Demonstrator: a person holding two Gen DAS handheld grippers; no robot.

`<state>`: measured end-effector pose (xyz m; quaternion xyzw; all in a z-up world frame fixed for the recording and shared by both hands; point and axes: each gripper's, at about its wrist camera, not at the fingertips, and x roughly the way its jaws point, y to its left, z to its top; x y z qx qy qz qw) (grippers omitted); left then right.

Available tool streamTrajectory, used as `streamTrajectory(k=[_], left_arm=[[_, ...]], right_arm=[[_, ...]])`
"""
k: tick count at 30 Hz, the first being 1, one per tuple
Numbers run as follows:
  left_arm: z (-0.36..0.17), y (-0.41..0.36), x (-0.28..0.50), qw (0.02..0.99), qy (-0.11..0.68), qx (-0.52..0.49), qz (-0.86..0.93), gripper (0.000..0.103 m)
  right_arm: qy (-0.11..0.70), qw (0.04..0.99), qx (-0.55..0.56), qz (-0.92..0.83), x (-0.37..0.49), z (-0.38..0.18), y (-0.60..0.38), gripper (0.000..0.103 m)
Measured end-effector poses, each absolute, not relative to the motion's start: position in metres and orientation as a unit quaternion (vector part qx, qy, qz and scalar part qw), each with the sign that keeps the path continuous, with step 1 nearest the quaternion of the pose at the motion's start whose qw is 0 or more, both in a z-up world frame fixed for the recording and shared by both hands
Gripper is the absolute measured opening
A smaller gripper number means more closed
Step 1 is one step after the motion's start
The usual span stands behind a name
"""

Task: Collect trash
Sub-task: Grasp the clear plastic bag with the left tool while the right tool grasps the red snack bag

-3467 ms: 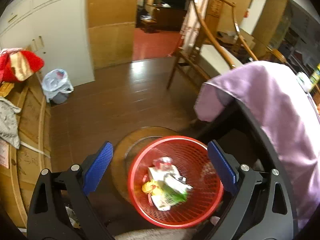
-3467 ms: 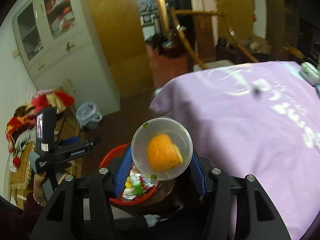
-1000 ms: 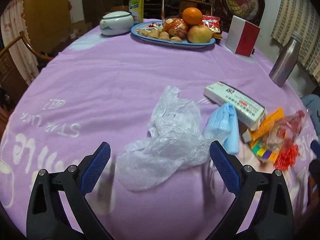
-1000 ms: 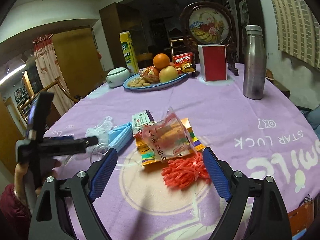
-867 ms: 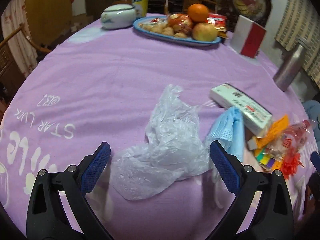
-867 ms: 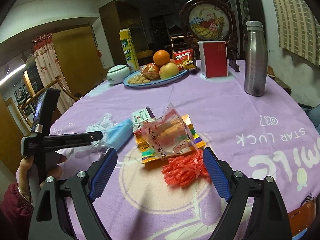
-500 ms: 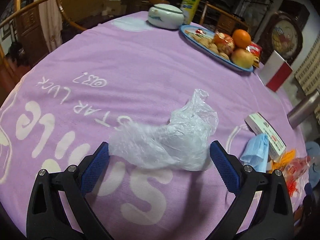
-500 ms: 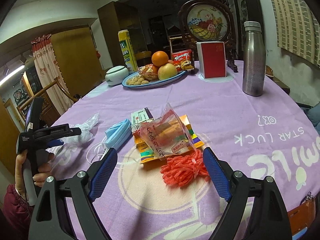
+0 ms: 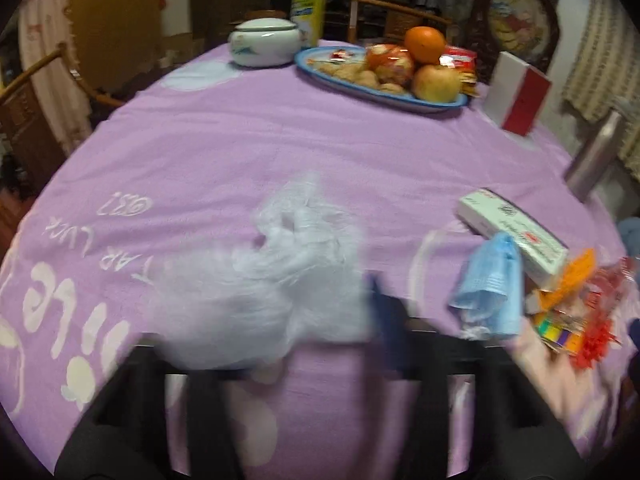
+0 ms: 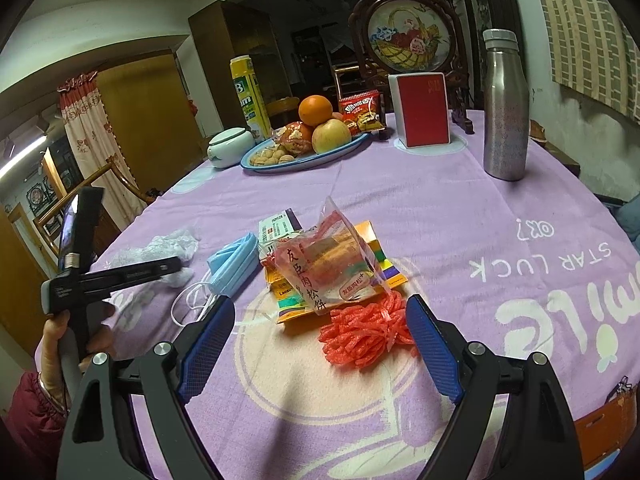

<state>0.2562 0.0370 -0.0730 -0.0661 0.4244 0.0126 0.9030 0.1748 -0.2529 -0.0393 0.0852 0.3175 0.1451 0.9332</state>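
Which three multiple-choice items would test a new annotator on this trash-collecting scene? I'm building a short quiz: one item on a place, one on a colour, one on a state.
1. Where does the blue face mask lie?
A. on the fruit plate
B. between the crumpled plastic bag and the snack packets
C. beside the steel bottle

2. What colour is the tablecloth?
A. purple
B. green
C. white

3. How does the right gripper stand?
A. clamped on the red string
B. holding the mask
C. open, holding nothing

Answers:
1 B: the bag is at its left and the packets at its right.
2 A: purple with white lettering.
3 C: its fingers stand wide apart, nothing pressed between them.
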Motion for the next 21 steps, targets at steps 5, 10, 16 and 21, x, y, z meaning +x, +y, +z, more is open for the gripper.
streamTrajectory(k=[5,10,16,21], left_arm=[[-0.046,0.051,0.232,0.927,0.359,-0.109,-0.012,0.028],[-0.048,0.058,0.233,0.919,0.373,-0.127,-0.013,0.028],[-0.054,0.055,0.238,0.909,0.396,-0.132,-0.021,0.028],[-0.055,0.054,0.236,0.907,0.401,-0.128,-0.026,0.028]], right_arm=[[0.323,0.930,0.096,0.143,0.180,-0.041,-0.256,0.086],[0.337,0.925,0.109,0.140,0.187,-0.046,-0.259,0.086],[0.346,0.923,0.111,0.127,0.199,-0.047,-0.257,0.086],[0.323,0.938,0.038,0.118,0.211,-0.030,-0.230,0.096]])
